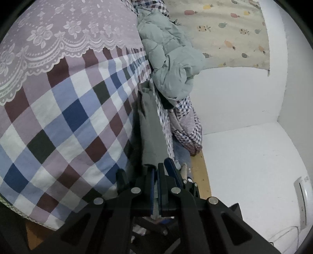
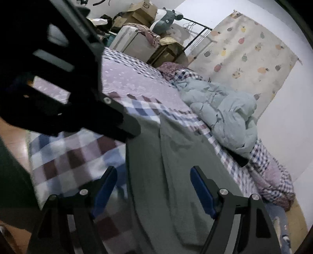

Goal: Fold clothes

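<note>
Where the grey-green garment [image 2: 176, 175] drapes over the edge of the checked bedspread [image 1: 64, 125], limp and light, the left gripper [image 1: 156, 175] pinches its hem with clenched jaws; the right gripper [image 2: 154, 193], jaws spread, straddles it.

A home bedroom: a bed [image 2: 144, 86] under a checked cover, a crumpled pale green quilt [image 2: 225, 115], stacked cardboard boxes [image 2: 140, 11] and a pineapple-print curtain [image 2: 252, 56].
</note>
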Motion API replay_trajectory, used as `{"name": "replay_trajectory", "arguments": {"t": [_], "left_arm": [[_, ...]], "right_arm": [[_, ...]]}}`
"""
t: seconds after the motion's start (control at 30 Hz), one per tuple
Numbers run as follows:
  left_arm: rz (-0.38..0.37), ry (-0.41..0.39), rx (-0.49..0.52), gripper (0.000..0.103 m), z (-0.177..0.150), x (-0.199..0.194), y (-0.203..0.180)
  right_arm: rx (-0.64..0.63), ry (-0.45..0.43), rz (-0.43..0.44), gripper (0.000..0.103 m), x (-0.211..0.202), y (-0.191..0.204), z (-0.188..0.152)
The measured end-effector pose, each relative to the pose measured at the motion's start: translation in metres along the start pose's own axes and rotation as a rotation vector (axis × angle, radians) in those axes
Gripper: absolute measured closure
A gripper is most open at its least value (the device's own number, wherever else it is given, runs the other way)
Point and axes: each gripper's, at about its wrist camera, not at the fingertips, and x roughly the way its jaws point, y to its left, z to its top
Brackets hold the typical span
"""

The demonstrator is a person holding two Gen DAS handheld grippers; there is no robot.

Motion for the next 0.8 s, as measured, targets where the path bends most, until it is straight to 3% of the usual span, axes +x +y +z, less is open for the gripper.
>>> {"name": "replay_trajectory", "arguments": {"t": [0.23,0.3,0.37,0.4,0.43,0.47,0.6,0.67,0.7,0.73,0.8], "left_arm": [[-0.011,0.003,0.0,0.102,0.004,0.004,-0.005],[-0.013,0.001,0.001,0.102,0.006,0.005,-0.007],[-0.008,0.003,-0.006,0.102,0.008,0.005,-0.006],[-0.004,0.004,-0.01,0.102,0.009,0.005,-0.005],[-0.005,0.005,-0.012,0.102,0.01,0.004,-0.005],[-0.006,0.006,-0.013,0.102,0.011,0.003,-0.006],[-0.001,-0.018,0.039,0.1,0.018,-0.001,-0.017],[0.004,-0.046,0.042,0.081,0.025,0.0,-0.019],[0.004,-0.058,0.033,0.053,0.028,0.001,-0.019],[-0.009,-0.06,0.007,0.033,0.032,0.004,-0.016],[-0.048,-0.055,-0.047,0.023,0.039,0.011,-0.012]], "right_arm": [[-0.044,-0.018,-0.059,0.025,0.016,-0.002,0.014],[-0.045,0.0,-0.074,0.035,0.024,-0.005,0.017],[-0.045,0.022,-0.082,0.057,0.032,-0.007,0.019],[-0.047,0.031,-0.082,0.06,0.035,-0.008,0.019],[-0.052,0.037,-0.081,0.069,0.038,-0.008,0.019],[-0.06,0.042,-0.078,0.086,0.04,-0.008,0.018],[-0.077,0.052,-0.068,0.098,0.045,-0.011,0.016],[-0.06,0.044,-0.058,0.099,0.041,-0.017,0.017],[-0.046,0.037,-0.051,0.099,0.039,-0.022,0.018],[-0.024,0.031,-0.042,0.099,0.036,-0.028,0.02],[0.014,0.024,-0.028,0.099,0.031,-0.041,0.023]]}}
